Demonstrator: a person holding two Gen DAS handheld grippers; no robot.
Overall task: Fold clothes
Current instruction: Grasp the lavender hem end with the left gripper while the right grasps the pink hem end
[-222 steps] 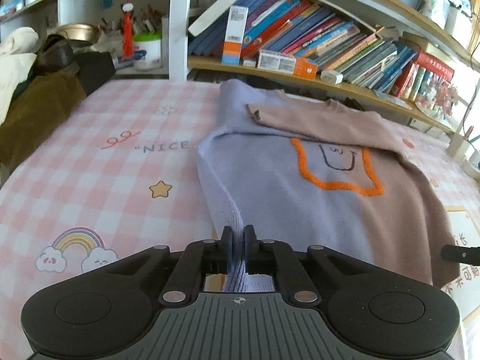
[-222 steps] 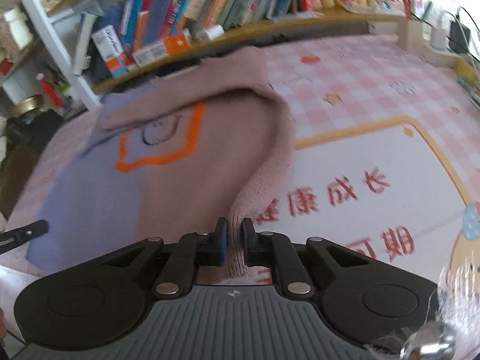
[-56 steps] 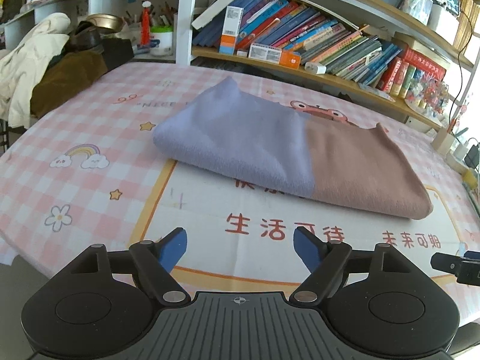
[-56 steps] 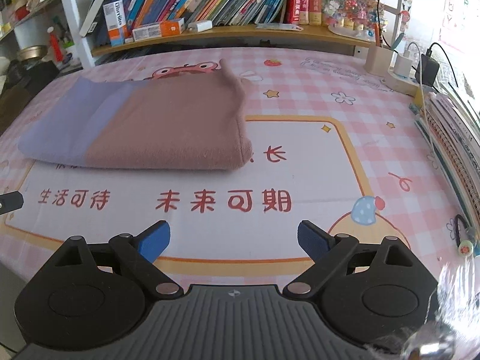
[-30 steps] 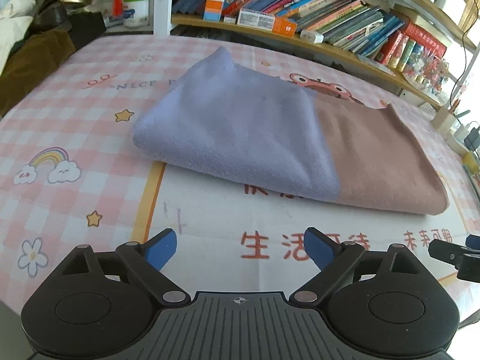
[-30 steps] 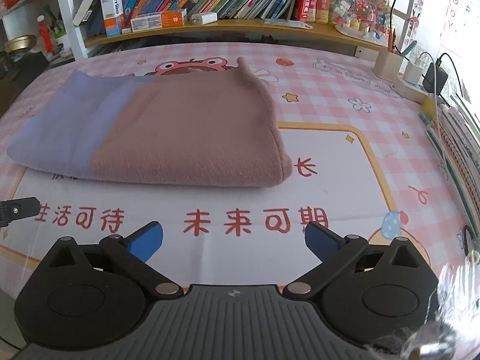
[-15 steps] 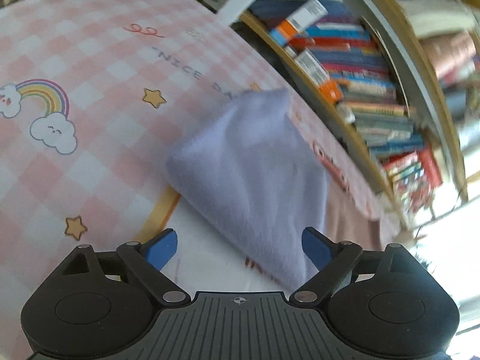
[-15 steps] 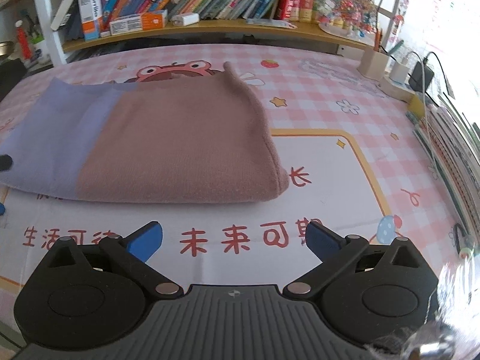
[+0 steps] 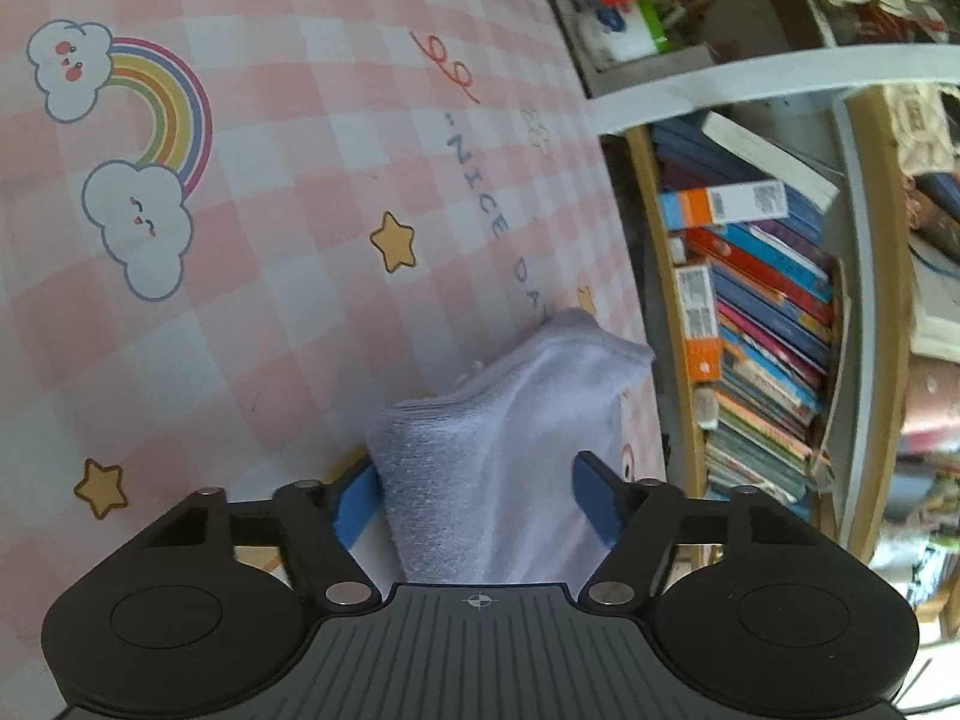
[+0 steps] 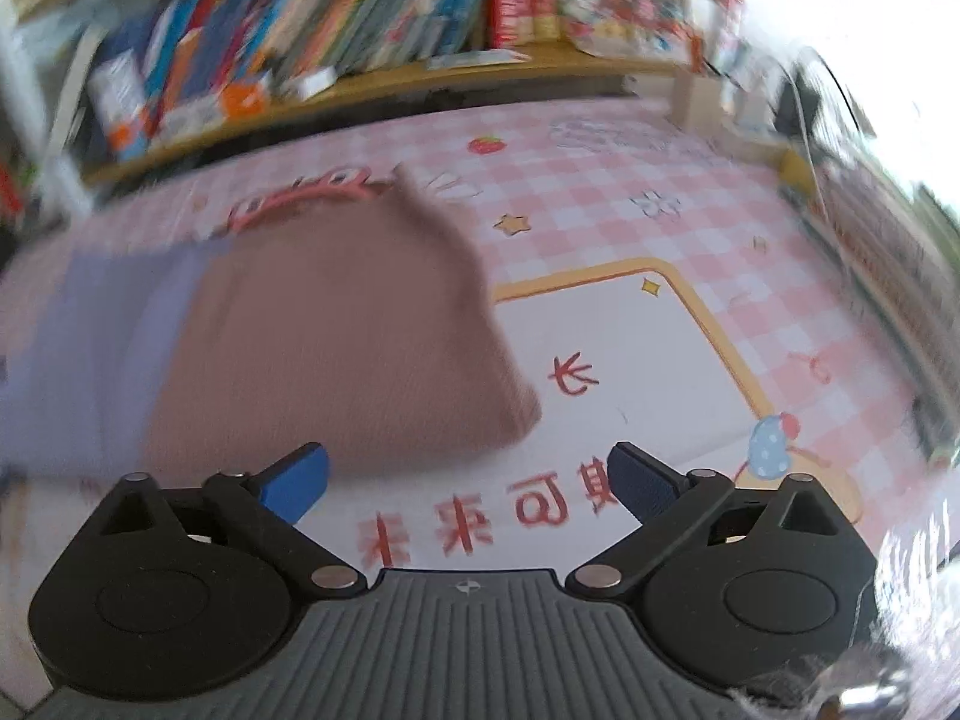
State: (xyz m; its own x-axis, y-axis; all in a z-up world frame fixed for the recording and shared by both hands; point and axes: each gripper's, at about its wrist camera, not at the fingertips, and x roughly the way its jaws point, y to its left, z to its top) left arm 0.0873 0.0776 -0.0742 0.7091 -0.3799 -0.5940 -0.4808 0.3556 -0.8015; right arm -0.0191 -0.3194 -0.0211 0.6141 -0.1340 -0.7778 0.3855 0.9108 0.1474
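folded sweater lies on my bench. left view: my left claw, closing, straddles its lilac end. right view: brown end; right claw spread, empty.

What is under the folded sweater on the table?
The folded sweater lies on the printed tablecloth, over its white panel with red characters and partly over a red cartoon print at the far edge. Whatever print sits beneath the sweater itself is covered.

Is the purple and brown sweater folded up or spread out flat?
Folded. The sweater lies as a thick bundle, and stacked layers show at its purple end between the left gripper fingers.
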